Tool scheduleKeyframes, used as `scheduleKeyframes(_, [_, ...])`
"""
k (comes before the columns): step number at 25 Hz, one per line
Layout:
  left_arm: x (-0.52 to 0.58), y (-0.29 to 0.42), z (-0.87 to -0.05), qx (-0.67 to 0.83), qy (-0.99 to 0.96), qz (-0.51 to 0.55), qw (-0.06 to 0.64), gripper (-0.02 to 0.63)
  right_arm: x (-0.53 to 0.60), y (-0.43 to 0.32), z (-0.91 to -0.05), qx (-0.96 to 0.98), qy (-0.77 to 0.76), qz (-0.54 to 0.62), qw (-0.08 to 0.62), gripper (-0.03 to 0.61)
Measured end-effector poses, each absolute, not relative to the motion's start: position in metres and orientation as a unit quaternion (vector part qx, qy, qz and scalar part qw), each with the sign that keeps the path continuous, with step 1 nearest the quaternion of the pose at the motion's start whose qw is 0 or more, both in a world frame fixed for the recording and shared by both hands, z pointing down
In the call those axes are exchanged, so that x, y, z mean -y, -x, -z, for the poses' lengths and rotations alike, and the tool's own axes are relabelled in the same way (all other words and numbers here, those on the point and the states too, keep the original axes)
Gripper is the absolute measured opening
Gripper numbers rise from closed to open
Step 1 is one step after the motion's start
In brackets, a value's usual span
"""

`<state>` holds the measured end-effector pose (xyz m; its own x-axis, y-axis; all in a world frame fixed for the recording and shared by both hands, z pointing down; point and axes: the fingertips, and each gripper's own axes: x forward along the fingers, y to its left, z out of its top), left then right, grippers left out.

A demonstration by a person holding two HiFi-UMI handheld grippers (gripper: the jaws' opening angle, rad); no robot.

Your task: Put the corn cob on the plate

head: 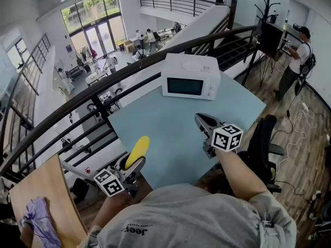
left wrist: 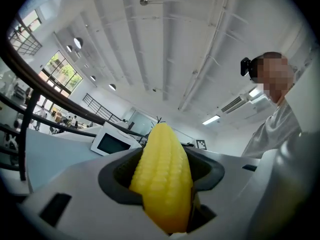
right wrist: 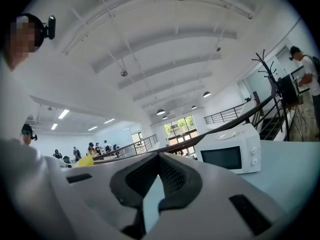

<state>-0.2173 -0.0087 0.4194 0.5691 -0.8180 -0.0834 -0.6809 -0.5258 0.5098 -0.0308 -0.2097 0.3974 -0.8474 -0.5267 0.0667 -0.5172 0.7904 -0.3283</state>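
Grey-shirted person (head: 196,221) at a blue table (head: 170,138), corn cob (head: 137,150) gripped on the left.
Left gripper (head: 133,165) is clamped around the yellow corn cob at the table's near left edge; right gripper (head: 205,121), jaws closed together on nothing, hangs over the table before the white microwave (head: 190,76).

**Room: open mezzanine, daylit**

Light blue table (head: 170,133) with a white microwave (head: 190,76) at its far edge. A dark curved railing (head: 77,101) runs just behind. Tall glazed doors (head: 95,27) on the far wall. Wood plank floor (head: 305,154) at right. Black chair (head: 264,136) beside the table. White ceiling (left wrist: 165,44) with round lamps (right wrist: 160,112).
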Motion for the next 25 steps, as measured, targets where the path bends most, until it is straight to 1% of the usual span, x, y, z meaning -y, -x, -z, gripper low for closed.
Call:
scheduleKeyframes(5, [0.050, 0.177, -0.410, 0.454, -0.842, 0.176, 0.233, 0.250, 0.285, 0.059, -0.436, -0.937, 0.255, 0.238, 0.024, 0.017])
scheduleKeyframes(9, [0.066, 0.168, -0.413, 0.471, -0.836, 0.156, 0.236, 0.250, 0.306, 0.069, -0.457, -0.941, 0.245, 0.233, 0.010, 0.017])
scheduleKeyframes(15, [0.086, 0.205, -0.424, 0.481, -0.830, 0.139, 0.247, 0.250, 0.331, 0.071, -0.487, -0.931, 0.271, 0.246, 0.011, 0.017])
scheduleKeyframes(19, [0.117, 0.242, -0.447, 0.452, -0.847, 0.118, 0.252, 0.250, 0.348, 0.079, -0.504, -0.919, 0.311, 0.244, 0.004, 0.017])
scheduleKeyframes(25, [0.175, 0.283, -0.481, 0.377, -0.878, 0.122, 0.267, 0.250, 0.343, 0.071, -0.517, -0.893, 0.388, 0.223, -0.047, 0.017])
